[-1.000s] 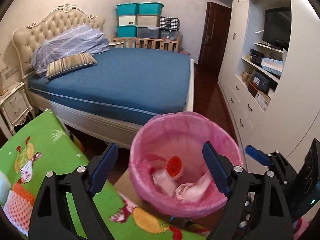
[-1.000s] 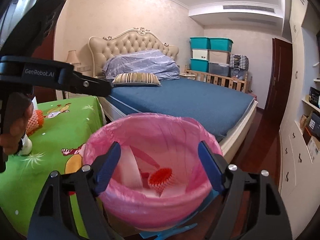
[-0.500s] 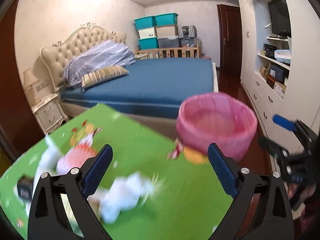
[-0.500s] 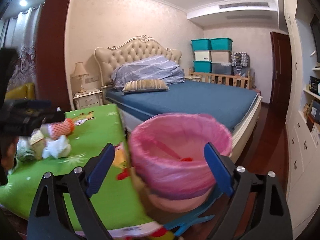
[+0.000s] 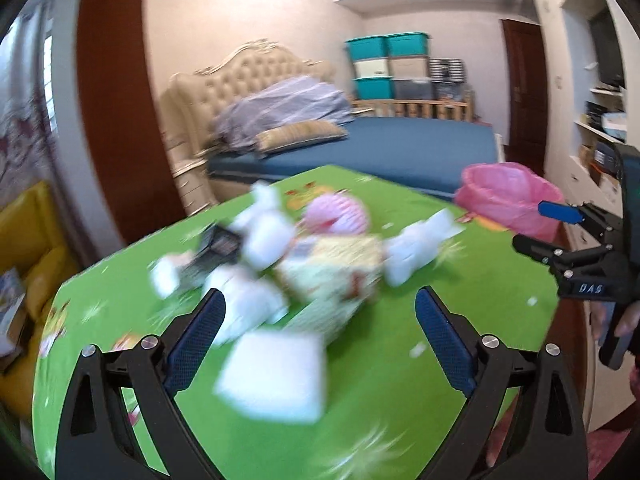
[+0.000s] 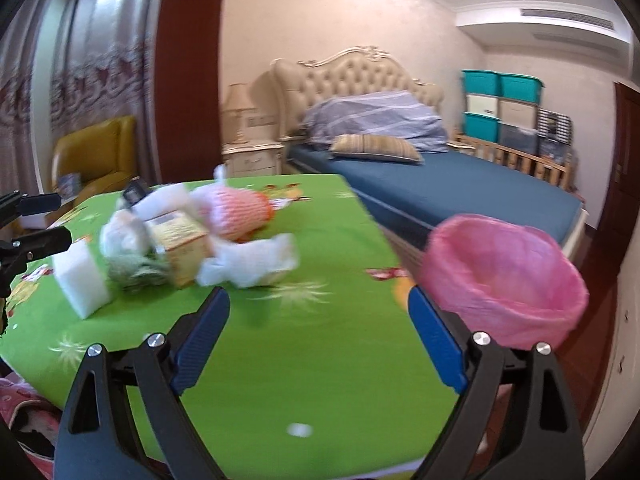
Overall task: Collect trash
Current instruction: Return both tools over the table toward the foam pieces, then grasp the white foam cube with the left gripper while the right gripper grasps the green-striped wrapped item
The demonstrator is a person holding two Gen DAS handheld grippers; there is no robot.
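Observation:
A heap of trash lies on the green cartoon tablecloth [image 5: 460, 280] [image 6: 300, 360]: a white foam block [image 5: 272, 376] [image 6: 80, 276], a yellowish carton [image 5: 332, 268] [image 6: 182, 240], a pink foam net [image 5: 336, 216] [image 6: 236, 212] and crumpled white tissue [image 5: 416, 244] [image 6: 248, 260]. The left wrist view is blurred. My left gripper [image 5: 320, 296] [image 6: 52, 222] is open and empty, just short of the foam block. My right gripper [image 6: 319, 294] [image 5: 536, 228] is open and empty over bare cloth, right of the heap. The pink-lined bin [image 5: 508, 196] [image 6: 504, 276] stands off the table's right edge.
A blue bed [image 6: 460, 184] lies behind the table and bin. A yellow armchair [image 6: 96, 160] and a nightstand [image 6: 252, 156] stand at the left. White shelving [image 5: 600, 140] and a dark door [image 5: 524, 88] are at the right. A hand [image 5: 624, 320] holds the right gripper.
Both grippers have swung left, away from above the bin, and now face the trash heap on the table. Their jaws stand a little wider. The bin has shifted to the right side.

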